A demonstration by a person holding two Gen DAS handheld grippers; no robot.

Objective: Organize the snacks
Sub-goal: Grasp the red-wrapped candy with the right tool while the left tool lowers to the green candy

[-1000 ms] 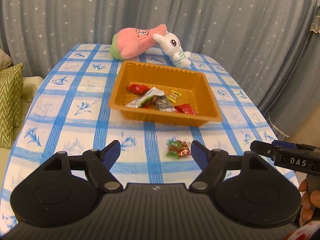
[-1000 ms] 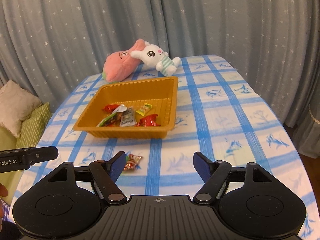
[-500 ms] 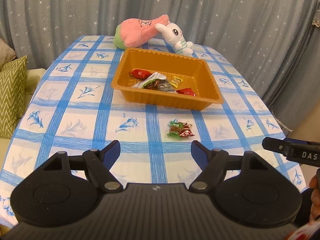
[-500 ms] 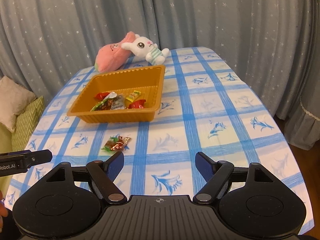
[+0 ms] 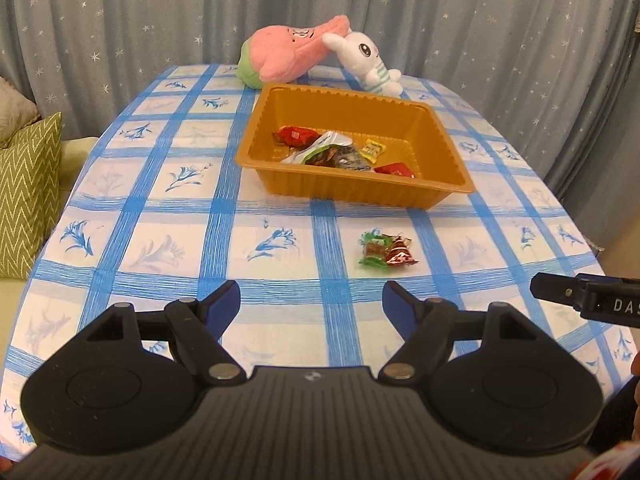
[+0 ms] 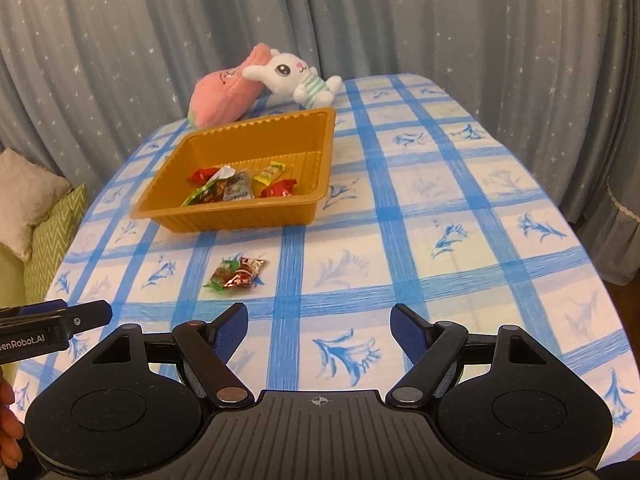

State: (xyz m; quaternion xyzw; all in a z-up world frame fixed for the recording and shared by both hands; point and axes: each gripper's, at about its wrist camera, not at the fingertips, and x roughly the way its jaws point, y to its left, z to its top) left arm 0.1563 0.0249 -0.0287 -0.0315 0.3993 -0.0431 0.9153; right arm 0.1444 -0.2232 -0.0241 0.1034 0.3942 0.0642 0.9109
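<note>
An orange plastic tray stands mid-table and holds several wrapped snacks. A small pile of loose wrapped candies lies on the blue-checked cloth in front of the tray. My left gripper hovers near the table's front edge, open, with nothing between its fingers; the candies lie ahead and slightly right. My right gripper is open and empty too, with the candies ahead to its left. Each view catches the other gripper's tip at its side edge.
A pink plush and a white rabbit plush lie behind the tray at the far edge. Starred grey curtains hang behind. Green and beige cushions sit left of the table.
Both grippers have drawn back from the tray, so the tray and the loose candies now sit farther ahead in each view. Both stay open.
</note>
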